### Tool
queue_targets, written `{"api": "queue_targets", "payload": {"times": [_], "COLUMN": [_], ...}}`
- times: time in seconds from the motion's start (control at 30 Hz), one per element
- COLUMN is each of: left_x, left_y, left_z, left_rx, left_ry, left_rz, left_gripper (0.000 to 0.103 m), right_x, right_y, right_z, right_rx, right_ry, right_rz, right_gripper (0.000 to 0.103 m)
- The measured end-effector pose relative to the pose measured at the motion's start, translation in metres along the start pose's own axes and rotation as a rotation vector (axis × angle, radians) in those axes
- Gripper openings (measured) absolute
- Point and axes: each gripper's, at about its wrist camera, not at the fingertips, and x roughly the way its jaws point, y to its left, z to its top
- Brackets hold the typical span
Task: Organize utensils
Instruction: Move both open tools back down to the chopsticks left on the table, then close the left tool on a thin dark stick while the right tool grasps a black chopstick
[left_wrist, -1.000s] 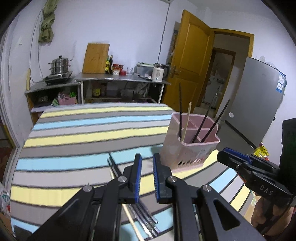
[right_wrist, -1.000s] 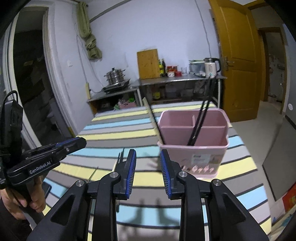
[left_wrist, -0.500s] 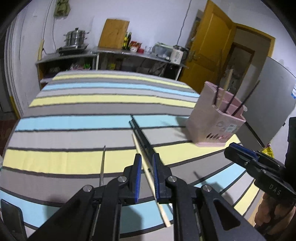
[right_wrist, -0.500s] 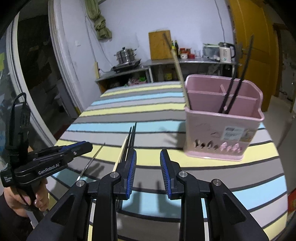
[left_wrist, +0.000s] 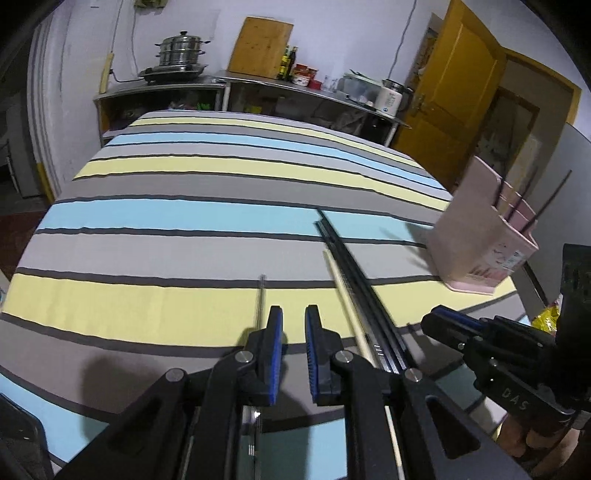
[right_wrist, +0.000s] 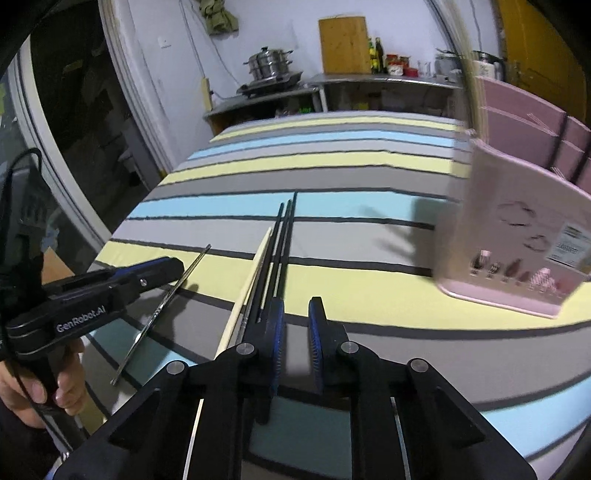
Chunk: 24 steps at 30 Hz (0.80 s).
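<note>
Right wrist view shows the right gripper (right_wrist: 295, 328) low over the striped tablecloth (right_wrist: 351, 291), its jaws closing with nothing visibly between them, while the bundle of dark chopsticks (right_wrist: 277, 254) and the pale wooden chopstick (right_wrist: 251, 273) lie just to its left, long axes running away from the camera. The left gripper (left_wrist: 293, 345), jaws nearly together and empty, sits between a thin metal chopstick (left_wrist: 261, 301) and that same bundle. The pink holder (right_wrist: 517, 236), blurred, probably stands clear, off to the right.
</note>
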Motion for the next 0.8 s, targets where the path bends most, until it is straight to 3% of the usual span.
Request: {"api": "queue_targets", "payload": {"times": [0.43, 0.8], "left_x": [0.020, 0.024], "left_y": [0.014, 0.019], "left_z": [-0.003, 0.001], "left_rx": [0.015, 0.015], "left_ry": [0.064, 0.041], "left_rz": [0.053, 0.106], "left_gripper": [0.013, 0.009], "right_x": [0.040, 0.037], "right_y": [0.003, -0.003], "right_z": [0.013, 0.015], "right_rx": [-0.021, -0.001], "right_ry": [0.055, 0.056], "right_rz": [0.007, -0.046], "right_gripper": [0.013, 0.013]}}
